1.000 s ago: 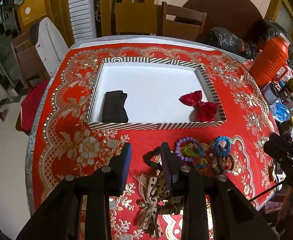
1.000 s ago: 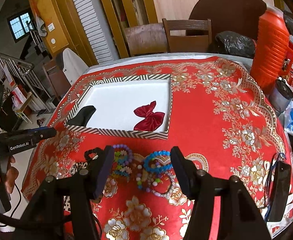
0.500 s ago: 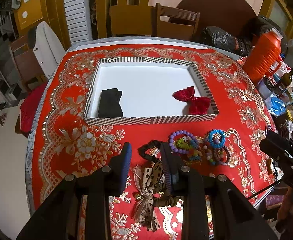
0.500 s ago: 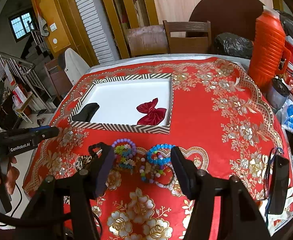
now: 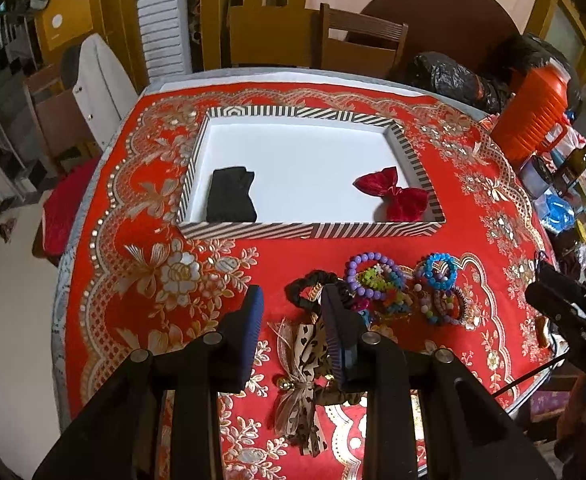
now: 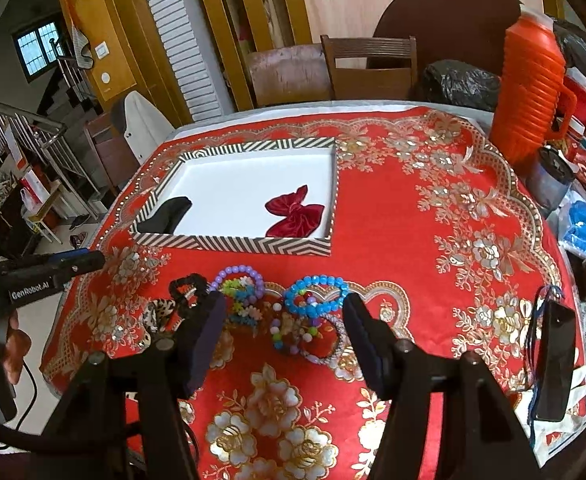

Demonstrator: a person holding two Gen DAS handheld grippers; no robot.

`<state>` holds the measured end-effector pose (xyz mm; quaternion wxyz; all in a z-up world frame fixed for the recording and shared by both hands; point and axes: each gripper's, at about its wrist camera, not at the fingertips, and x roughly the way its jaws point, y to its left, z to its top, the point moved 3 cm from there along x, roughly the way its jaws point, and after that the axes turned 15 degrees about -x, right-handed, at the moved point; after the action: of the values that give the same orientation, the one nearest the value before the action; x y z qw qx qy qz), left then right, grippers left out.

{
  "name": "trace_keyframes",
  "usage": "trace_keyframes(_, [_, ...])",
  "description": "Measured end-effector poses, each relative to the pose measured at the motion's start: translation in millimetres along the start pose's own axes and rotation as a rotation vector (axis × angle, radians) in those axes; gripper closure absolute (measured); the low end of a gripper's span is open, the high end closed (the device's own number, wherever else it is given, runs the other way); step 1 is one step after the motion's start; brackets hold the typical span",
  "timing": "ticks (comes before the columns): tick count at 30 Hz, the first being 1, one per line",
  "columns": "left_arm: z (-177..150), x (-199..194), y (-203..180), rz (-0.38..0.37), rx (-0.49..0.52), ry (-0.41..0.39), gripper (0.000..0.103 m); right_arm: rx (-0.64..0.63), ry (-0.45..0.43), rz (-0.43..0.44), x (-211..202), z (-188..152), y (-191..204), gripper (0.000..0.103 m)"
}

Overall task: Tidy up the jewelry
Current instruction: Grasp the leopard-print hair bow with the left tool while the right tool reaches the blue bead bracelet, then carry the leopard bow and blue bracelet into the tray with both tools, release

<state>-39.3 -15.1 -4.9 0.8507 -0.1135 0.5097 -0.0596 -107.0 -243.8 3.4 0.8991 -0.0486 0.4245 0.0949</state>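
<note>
The desk cloth [image 5: 141, 280] is red fabric with shiny gold print. The bow [image 5: 393, 196] looks velvety; the bracelets [image 6: 317, 292] are glossy plastic beads.

Warm indoor light, sharp centre, fisheye bending, dark vignetted corners, window daylight left.

right gripper [image 6: 283, 316] jaws apart above the red tablecloth [image 6: 393, 240]; beaded bracelets [image 6: 309, 320] between them; striped tray [image 6: 253, 245] beyond the fingertips.
</note>
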Motion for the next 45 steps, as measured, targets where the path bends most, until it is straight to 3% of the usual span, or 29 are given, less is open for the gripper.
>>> trace_keyframes(16, [-23,20,15,-0.043,-0.018,0.139,0.084,0.031,0.087,0.003,33,-33,-24,0.04])
trace_keyframes(22, [-38,30,17,-0.052,-0.011,0.185,0.084,0.056,0.109,0.024,59,-30,-40,0.041])
trace_keyframes(27, [-47,41,23,-0.077,-0.047,0.249,0.084,0.06,0.144,0.023,89,-20,-53,0.059])
trace_keyframes(40, [-69,67,16,-0.115,-0.053,0.326,0.083,0.0,0.242,0.046,145,-14,-60,0.06])
trace_keyframes(45, [-72,81,13,-0.076,-0.03,0.342,0.083,-0.029,0.25,0.042,150,-13,-57,0.06])
